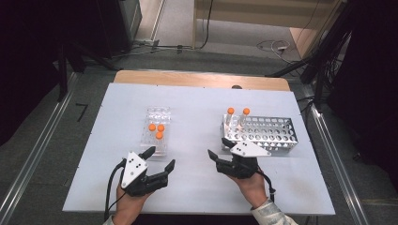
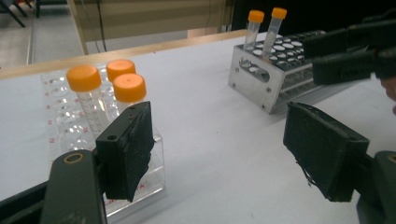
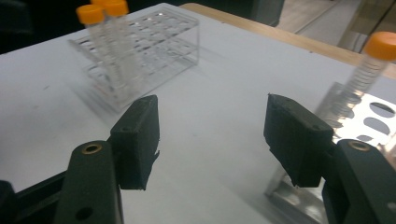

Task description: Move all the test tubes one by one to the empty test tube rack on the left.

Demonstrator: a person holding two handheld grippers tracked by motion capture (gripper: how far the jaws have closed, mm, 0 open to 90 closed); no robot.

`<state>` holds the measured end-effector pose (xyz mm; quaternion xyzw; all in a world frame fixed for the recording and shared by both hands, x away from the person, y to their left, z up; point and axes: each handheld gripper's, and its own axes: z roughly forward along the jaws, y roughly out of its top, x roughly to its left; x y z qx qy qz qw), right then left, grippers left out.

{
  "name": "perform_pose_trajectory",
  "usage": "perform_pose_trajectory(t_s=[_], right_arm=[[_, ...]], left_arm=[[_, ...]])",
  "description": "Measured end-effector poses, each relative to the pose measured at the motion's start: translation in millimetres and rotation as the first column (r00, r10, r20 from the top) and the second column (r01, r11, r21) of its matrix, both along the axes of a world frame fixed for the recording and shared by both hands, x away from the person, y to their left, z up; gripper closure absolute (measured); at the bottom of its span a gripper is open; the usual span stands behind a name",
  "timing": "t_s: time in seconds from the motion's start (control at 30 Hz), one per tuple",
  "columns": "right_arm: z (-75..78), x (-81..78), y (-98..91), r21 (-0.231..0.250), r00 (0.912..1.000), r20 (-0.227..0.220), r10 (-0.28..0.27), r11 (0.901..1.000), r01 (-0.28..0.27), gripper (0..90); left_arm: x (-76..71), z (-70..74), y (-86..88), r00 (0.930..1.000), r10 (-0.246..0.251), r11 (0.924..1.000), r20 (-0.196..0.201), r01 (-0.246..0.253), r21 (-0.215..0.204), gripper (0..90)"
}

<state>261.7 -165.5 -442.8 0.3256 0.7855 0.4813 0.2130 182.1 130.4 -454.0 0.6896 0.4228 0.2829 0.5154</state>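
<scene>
From the high view, the left tool [image 1: 160,158] hangs released just short of the clear rack [image 1: 155,125], whose three orange-capped tubes [image 1: 156,129] stand upright ahead of it; the right tool [image 1: 220,148] waits released beside the metal rack [image 1: 263,132] with its two tubes [image 1: 237,115]. The left hand [image 1: 129,204] lies low on the tabletop [image 1: 197,112], nearer. In the left gripper view, the upright tubes [image 2: 109,88] rise behind the left-hand pad. In the right gripper view, empty jaws face the blurred clear rack [image 3: 144,51].
</scene>
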Motion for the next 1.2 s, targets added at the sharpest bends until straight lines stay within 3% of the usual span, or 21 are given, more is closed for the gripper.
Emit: perform_pose_trajectory(t_s=[0.27,0.57,0.77,0.97,1.1,1.2], right_arm=[[0.6,29.3,-25.3,-0.004,0.9902,0.026,-0.137,0.9905,0.137,34.8],[-4.7,59.5,-47.5,0.003,0.9664,0.028,-0.255,0.9668,0.255,37.7],[-7.6,73.7,-48.9,0.013,0.9522,0.01,-0.305,0.9522,0.305,43.7],[-8.0,86.2,-45.1,-0.011,0.9266,0.008,-0.376,0.9265,0.376,49.5],[-7.0,94.8,-46.2,-0.013,0.9156,-0.01,-0.402,0.9156,0.402,53.6],[-6.2,98.9,-46.0,-0.013,0.9132,-0.025,-0.407,0.9135,0.407,57.5]], left_arm=[[1.3,-4.4,-6.0,0.9998,-0.015,0.9998,-0.013,0.015,0.012,24.2],[2.4,-4.9,-6.3,0.9997,-0.019,0.9997,-0.018,0.019,0.012,24.2],[3.1,-4.9,-6.3,0.9996,-0.021,0.9997,-0.018,0.021,0.008,24.4],[2.5,-4.4,-6.5,0.9995,-0.026,0.9996,-0.017,0.027,0.011,24.3],[2.6,-4.7,-6.3,0.9995,-0.028,0.9996,-0.016,0.028,0.008,24.4],[2.4,-4.6,-6.3,0.9994,-0.029,0.9995,-0.018,0.029,0.011,24.4]])
